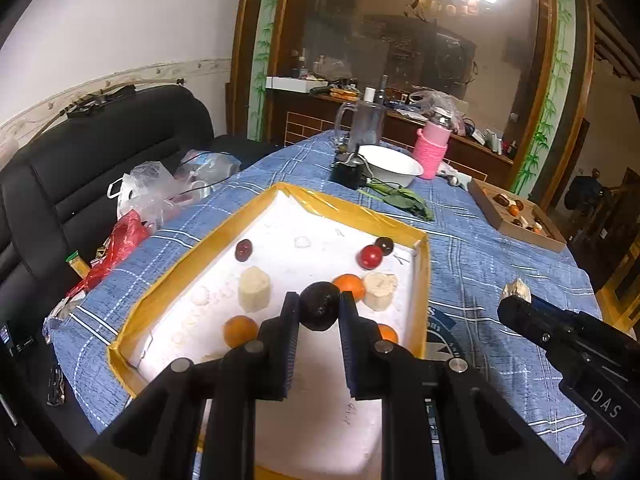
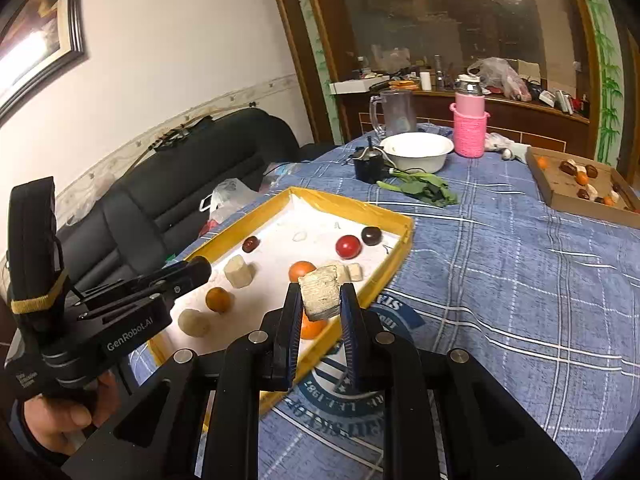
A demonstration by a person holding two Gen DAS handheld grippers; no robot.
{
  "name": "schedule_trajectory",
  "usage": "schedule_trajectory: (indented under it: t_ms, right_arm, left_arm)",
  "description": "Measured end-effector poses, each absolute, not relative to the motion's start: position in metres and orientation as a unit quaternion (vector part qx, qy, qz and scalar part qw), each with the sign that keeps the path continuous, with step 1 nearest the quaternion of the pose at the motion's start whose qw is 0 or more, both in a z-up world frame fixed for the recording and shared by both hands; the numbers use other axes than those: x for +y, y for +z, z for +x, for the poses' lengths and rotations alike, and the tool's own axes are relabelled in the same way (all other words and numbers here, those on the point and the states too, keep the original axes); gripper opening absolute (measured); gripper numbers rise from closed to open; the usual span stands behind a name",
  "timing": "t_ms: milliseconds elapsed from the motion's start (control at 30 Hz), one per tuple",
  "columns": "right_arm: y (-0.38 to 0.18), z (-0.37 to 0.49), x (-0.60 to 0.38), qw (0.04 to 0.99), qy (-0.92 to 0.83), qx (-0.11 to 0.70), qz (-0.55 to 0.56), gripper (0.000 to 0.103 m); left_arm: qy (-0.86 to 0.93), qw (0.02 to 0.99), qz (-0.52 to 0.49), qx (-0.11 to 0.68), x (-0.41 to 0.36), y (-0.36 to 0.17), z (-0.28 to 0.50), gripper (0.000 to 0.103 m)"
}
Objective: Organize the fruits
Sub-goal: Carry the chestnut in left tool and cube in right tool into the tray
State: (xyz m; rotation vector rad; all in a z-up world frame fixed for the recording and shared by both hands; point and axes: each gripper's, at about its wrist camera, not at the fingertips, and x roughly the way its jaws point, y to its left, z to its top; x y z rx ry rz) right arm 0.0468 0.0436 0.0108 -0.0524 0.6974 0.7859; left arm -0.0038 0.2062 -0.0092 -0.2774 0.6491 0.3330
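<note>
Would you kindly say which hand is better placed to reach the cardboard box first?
Probably the right: its tongs, shut on a pale chunk, hang past the tray's edge, toward the cardboard box.

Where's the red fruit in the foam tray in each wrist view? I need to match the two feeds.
Left wrist: red fruit right of centre, near the tray's far right corner, beside a dark fruit.
Right wrist: red fruit at centre, same corner, dark fruit to its right.
Shared landmark: white bowl.

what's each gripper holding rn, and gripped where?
Left gripper: dark round fruit, pinched across its sides. Right gripper: pale cut chunk, clamped on two opposite sides, top sticking out above the pads.
</note>
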Motion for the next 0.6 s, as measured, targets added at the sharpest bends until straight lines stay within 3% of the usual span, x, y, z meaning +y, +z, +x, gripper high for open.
schedule_trajectory:
  t_ms: [600]
  right_arm:
    - [-0.006,0.065,0.088,0.852,0.383,0.354,-0.051,0.018]
  left_arm:
    - [0.196,0.914,-0.146,0.324,0.234,-0.019,0.007,0.022]
